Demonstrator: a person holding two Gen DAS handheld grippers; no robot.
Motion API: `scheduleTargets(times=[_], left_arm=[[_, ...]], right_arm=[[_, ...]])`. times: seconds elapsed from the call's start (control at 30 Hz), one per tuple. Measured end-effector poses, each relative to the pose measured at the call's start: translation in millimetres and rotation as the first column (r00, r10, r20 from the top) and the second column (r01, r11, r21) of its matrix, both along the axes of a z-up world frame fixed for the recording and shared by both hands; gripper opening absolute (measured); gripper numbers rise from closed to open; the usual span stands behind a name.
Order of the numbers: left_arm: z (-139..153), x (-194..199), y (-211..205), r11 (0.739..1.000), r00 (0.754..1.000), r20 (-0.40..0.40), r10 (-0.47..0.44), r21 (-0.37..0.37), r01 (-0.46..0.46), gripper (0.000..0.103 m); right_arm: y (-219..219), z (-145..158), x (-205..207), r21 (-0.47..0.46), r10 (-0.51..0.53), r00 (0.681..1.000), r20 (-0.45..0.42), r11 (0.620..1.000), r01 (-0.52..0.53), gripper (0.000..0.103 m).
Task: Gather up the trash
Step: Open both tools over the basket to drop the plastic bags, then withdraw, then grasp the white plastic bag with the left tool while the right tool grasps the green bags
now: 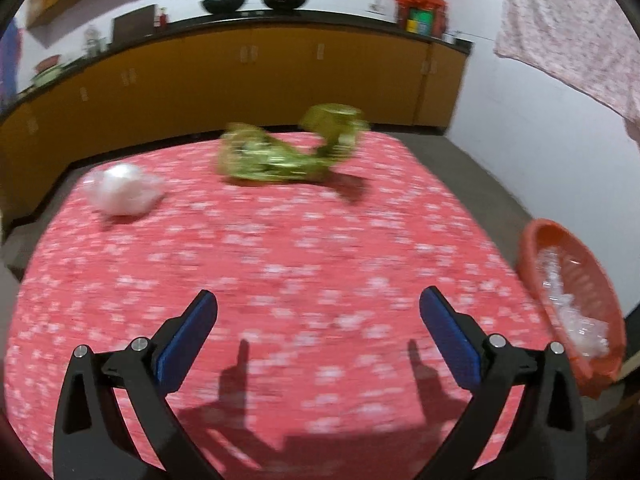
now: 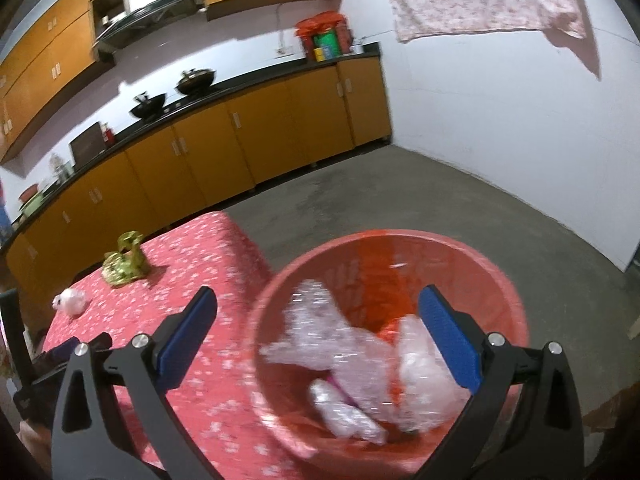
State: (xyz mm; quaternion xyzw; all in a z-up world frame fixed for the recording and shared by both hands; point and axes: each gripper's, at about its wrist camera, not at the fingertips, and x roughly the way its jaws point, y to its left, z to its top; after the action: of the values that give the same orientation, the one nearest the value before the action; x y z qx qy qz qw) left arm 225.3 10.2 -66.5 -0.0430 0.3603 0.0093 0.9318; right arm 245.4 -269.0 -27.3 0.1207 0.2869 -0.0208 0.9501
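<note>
A crumpled green-gold wrapper (image 1: 280, 152) lies at the far side of the red flowered table (image 1: 280, 280). A crumpled white plastic ball (image 1: 122, 190) lies at the far left. My left gripper (image 1: 318, 308) is open and empty above the near part of the table. An orange bin (image 1: 576, 304) holding clear plastic trash stands off the table's right edge. In the right wrist view my right gripper (image 2: 318, 308) is open and empty above the bin (image 2: 500, 272), with crumpled clear plastic (image 2: 360, 352) inside. The wrapper (image 2: 124, 266) and white ball (image 2: 70, 300) show far left.
Orange kitchen cabinets (image 1: 240, 80) with a black counter and two woks run behind the table. A grey floor (image 2: 400, 200) lies around the table. A patterned cloth (image 1: 572, 32) hangs on the white wall at right.
</note>
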Motion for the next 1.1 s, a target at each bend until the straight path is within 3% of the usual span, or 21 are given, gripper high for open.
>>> scheduleTargets(times=[0.33, 0.6, 0.73, 0.93, 1.1], left_arm=[[3.7, -3.1, 109.2, 0.979, 0.979, 0.023, 0.204, 0.017, -0.204, 0.101], [7.8, 28.7, 161.0, 0.953, 0.952, 0.05, 0.301, -0.003, -0.302, 0.101], [3.7, 54.0, 175.0, 0.952, 0.951, 0.041, 0.307, -0.009, -0.307, 0.101], [1.1, 84.0, 171.7, 0.958, 0.961, 0.041, 0.274, 0.073, -0.276, 0.101], [-2.8, 101.3, 179.5, 0.969, 0.97, 0.011, 0.244, 0.043, -0.244, 0.101]], right_arm=[[102.9, -3.4, 47.2, -0.037, 0.197, 0.98, -0.039, 0.979, -0.199, 0.099], [183.0, -17.8, 117.1, 0.006, 0.279, 0.955, -0.096, 0.96, -0.28, 0.099], [218.1, -27.6, 153.5, -0.01, 0.301, 0.946, -0.119, 0.953, -0.304, 0.099], [249.5, -42.5, 205.1, -0.015, 0.302, 0.942, -0.15, 0.951, -0.307, 0.099], [262.6, -54.0, 233.4, 0.016, 0.313, 0.933, -0.177, 0.949, -0.315, 0.098]])
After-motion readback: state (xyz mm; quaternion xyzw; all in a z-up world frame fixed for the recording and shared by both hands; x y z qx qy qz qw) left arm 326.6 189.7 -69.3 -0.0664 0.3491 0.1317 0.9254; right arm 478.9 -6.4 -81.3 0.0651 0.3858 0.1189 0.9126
